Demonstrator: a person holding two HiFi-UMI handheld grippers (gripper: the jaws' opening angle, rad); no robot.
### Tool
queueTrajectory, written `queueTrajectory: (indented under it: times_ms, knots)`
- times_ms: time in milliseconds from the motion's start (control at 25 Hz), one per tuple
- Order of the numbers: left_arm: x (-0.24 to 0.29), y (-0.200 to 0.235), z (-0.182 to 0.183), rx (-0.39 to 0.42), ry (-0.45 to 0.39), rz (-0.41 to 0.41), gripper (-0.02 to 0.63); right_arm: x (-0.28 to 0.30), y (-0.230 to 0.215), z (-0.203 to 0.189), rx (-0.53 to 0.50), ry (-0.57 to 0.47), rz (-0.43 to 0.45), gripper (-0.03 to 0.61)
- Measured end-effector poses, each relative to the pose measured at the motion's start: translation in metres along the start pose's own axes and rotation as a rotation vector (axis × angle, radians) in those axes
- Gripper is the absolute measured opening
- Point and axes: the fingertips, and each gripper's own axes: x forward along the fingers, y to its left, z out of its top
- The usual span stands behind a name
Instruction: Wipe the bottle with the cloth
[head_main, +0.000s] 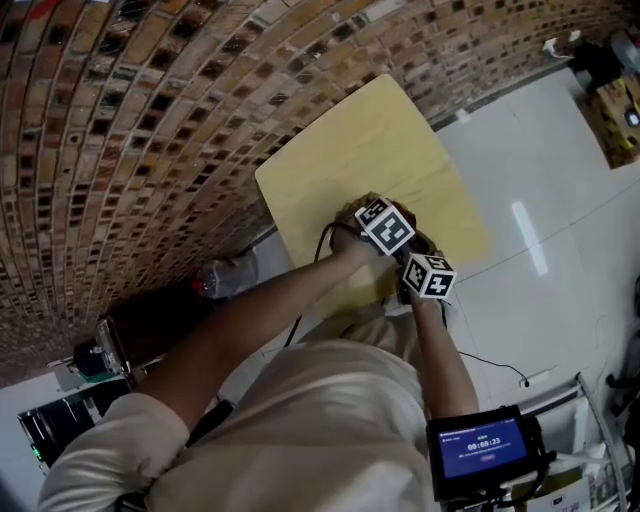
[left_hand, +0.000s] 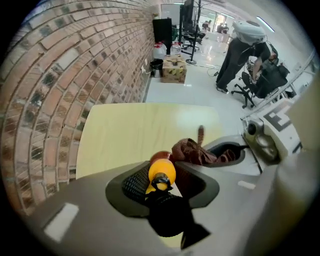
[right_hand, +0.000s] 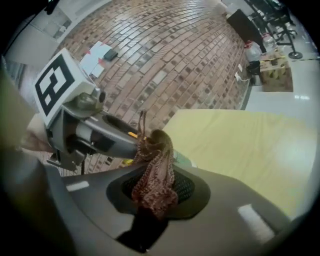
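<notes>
A small yellow-orange bottle (left_hand: 162, 171) with a black top sits between the jaws of my left gripper (left_hand: 162, 183), which is shut on it above the yellow table (left_hand: 130, 130). My right gripper (right_hand: 157, 190) is shut on a brown patterned cloth (right_hand: 156, 167). The cloth's free end reaches up against the far end of the bottle; only a sliver of the bottle (right_hand: 131, 134) shows there. In the left gripper view the cloth (left_hand: 192, 150) lies bunched against the bottle's far end. In the head view both marker cubes, left (head_main: 385, 225) and right (head_main: 428, 275), are close together over the table's near edge.
A brick wall (head_main: 150, 120) runs along the table's (head_main: 360, 150) left side. White floor (head_main: 540, 200) lies on its right. A cardboard box (left_hand: 173, 70), water jugs and office chairs (left_hand: 250, 90) stand far off. A plastic bottle (head_main: 225, 277) lies on the floor by the wall.
</notes>
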Motion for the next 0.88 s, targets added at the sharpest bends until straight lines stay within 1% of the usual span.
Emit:
queueTrajectory:
  times_ms: [40,160,320,400,520,600,680,760,880]
  knots:
    - [0.001,0.0,0.001,-0.023,0.002,0.002,0.172,0.003,0.003,0.0,0.016,-0.006,-0.001,0.077]
    - [0.002,0.006,0.001,-0.085,0.011,0.01,0.17,0.013,0.001,0.001,0.061,0.003,-0.05,0.076]
    - [0.003,0.017,0.0,-0.114,0.024,0.002,0.169,0.023,0.003,0.002,0.021,0.047,-0.109,0.077]
    - [0.003,0.022,0.0,-0.124,0.024,-0.001,0.169,0.028,-0.003,-0.001,0.014,0.076,-0.155,0.075]
    - [0.003,0.019,0.0,-0.117,0.032,0.002,0.169,0.036,-0.027,-0.016,0.1,0.12,-0.242,0.075]
    - [0.003,0.013,0.0,-0.1,0.033,0.004,0.169,0.04,-0.044,-0.023,0.143,0.133,-0.283,0.075]
    - [0.002,0.01,-0.001,-0.081,0.03,0.002,0.169,0.045,-0.06,-0.03,0.175,0.169,-0.311,0.075]
    - [0.001,0.007,-0.002,-0.063,0.025,0.004,0.169,0.047,-0.07,-0.034,0.213,0.214,-0.315,0.075]
    - [0.001,0.008,-0.001,-0.067,0.012,0.0,0.17,0.046,-0.066,-0.032,0.231,0.249,-0.276,0.075]
